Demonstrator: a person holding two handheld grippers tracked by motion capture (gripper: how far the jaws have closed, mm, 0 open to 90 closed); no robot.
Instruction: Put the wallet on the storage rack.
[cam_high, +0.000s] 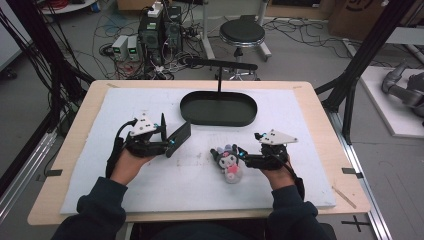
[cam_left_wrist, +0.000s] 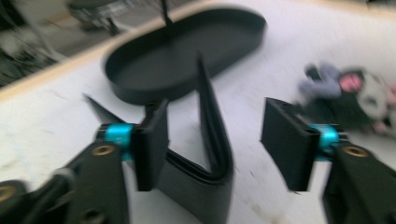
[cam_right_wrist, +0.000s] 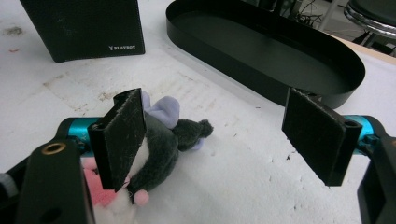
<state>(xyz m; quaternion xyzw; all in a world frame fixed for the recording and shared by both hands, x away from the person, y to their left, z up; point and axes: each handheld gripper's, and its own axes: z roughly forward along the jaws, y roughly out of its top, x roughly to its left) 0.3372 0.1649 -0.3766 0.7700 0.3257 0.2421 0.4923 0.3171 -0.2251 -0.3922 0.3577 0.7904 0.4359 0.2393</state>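
Left gripper view is motion-blurred: the left gripper (cam_left_wrist: 219, 144) has its 2 jaws wide apart, a black folded wallet (cam_left_wrist: 205, 154) standing between them against the left-hand pad. Beyond lies an oval black tray (cam_left_wrist: 187, 56). Right gripper (cam_right_wrist: 219, 135) gapes wide too, its left-hand pad partly hiding a grey-and-pink plush toy (cam_right_wrist: 159, 144).

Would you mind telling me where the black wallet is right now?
In the high view the black wallet stands half-open left of centre on the white mat, at the left gripper, just below-left of the oval black tray.
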